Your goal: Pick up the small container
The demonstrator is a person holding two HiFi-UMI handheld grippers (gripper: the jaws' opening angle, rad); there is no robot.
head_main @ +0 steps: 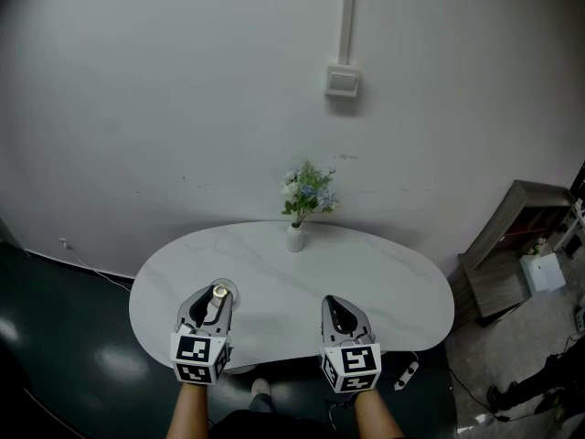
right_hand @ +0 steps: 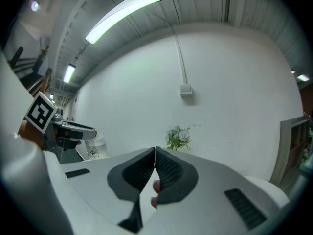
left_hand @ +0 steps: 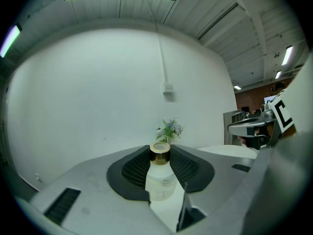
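The small container (left_hand: 160, 177) is a clear glass bottle with a gold cap. It stands upright between the black pads of my left gripper (left_hand: 160, 152), which is shut on its body. From the head view the bottle (head_main: 218, 292) and the left gripper (head_main: 216, 302) are over the front left part of the white oval table (head_main: 384, 286). I cannot tell whether the bottle rests on the table. My right gripper (head_main: 332, 304) is over the front middle of the table; its jaws (right_hand: 155, 152) touch with nothing between them. The right gripper view shows the bottle (right_hand: 97, 148) at its left.
A white vase of flowers (head_main: 296, 234) stands at the table's far edge against the wall. A wall switch (head_main: 343, 81) hangs above it. A wooden shelf unit (head_main: 512, 254) stands to the right, and a power strip (head_main: 405, 373) lies on the floor by the table.
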